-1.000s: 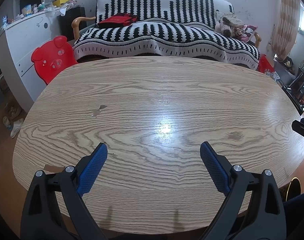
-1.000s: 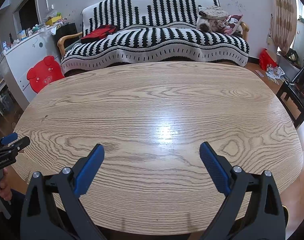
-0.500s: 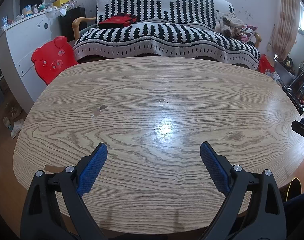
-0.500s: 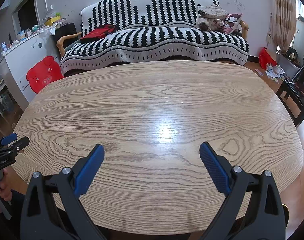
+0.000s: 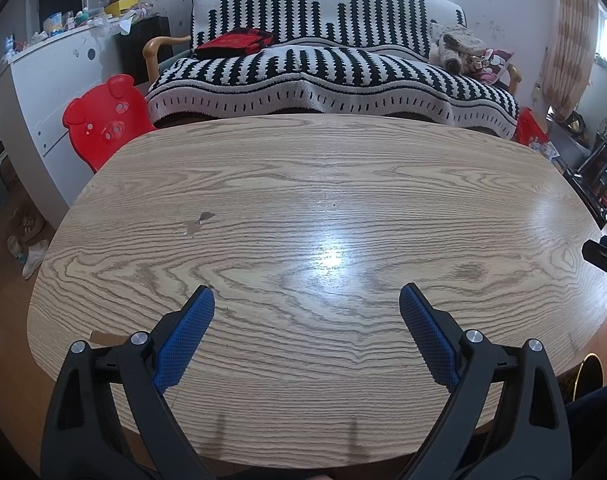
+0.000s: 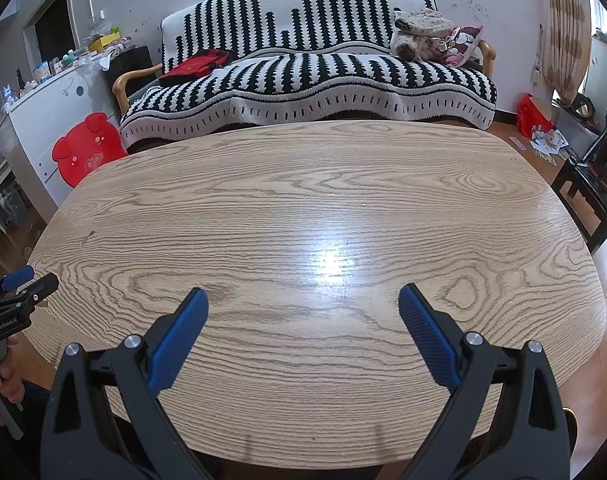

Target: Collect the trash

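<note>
Left gripper (image 5: 306, 322): jaws spread wide, blue pads (image 5: 185, 340) apart, nothing between them. It hovers over the near edge of the desk (image 5: 303, 184), lower centre of the left wrist view.

Right gripper (image 6: 303, 320): likewise wide open and empty, blue pads (image 6: 427, 340) well apart, over the near edge of the desk, lower centre of the right wrist view. The two tools sit side by side; the left one's tip shows at the left edge of the right view, with a hand (image 6: 7, 380) on its handle.

Desk top: bare oak grain with a bright glare patch in the middle. No wrapper, cup or paper lies on it. Only a small dark chip mark (image 5: 199, 222), left of centre in the left view, which reads as surface damage, not litter. A tan scrap or edge piece (image 5: 103, 336) shows just left of the left gripper's pad; too small to tell what it is.

Trash: none confirmed on the desk. The likeliest loose litter is scattered papers (image 6: 547, 144) on the floor, right edge of the right view, near a red bag (image 6: 531, 116).

Beyond: striped sofa (image 5: 323, 64) across the upper frame, red pig-shaped chair (image 5: 103, 120) at left, white cabinet (image 5: 43, 92) further left.

Step, as judged: searching, no target chosen yet. Next move calls for locating an item, probably off the desk, then bringing an open gripper to it.
</note>
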A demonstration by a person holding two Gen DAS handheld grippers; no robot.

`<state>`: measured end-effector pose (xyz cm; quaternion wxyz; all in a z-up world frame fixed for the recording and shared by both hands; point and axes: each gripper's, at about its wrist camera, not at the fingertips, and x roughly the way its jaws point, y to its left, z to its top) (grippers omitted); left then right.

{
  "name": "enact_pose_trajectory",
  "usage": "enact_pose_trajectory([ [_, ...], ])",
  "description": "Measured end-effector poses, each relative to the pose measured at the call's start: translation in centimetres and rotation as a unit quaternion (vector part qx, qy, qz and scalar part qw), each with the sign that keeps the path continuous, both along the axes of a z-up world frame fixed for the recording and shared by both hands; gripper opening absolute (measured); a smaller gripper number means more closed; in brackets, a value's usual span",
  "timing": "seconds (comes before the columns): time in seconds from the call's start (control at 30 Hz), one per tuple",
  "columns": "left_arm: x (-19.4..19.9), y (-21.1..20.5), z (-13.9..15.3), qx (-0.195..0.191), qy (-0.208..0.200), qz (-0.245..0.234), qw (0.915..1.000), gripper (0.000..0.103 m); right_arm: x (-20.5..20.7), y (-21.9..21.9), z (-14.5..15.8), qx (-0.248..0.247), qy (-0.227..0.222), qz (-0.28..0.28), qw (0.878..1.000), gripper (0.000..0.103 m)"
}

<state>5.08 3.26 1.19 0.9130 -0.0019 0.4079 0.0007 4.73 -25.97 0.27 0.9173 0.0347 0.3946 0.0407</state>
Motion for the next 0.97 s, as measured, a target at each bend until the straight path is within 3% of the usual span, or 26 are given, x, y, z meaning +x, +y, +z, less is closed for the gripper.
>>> enact_pose_trajectory([
  [0.4, 0.0, -0.1, 0.0, -0.038, 0.006, -0.021, 0.9990, 0.094, 0.0, 0.1, -0.1, 0.000, 0.000, -0.001, 1.000, 0.093],
  [0.83, 0.2, -0.1, 0.2, -0.010, 0.000, -0.012, 0.9999, 0.094, 0.1, 0.1, -0.2, 0.007, 0.008, -0.001, 1.000, 0.093],
  [0.97, 2.2, 1.7, 0.5, 0.008, 0.006, -0.014, 0.9998, 0.094, 1.5, -2.2, -0.1, 0.024, 0.023, 0.009, 0.999, 0.096],
])
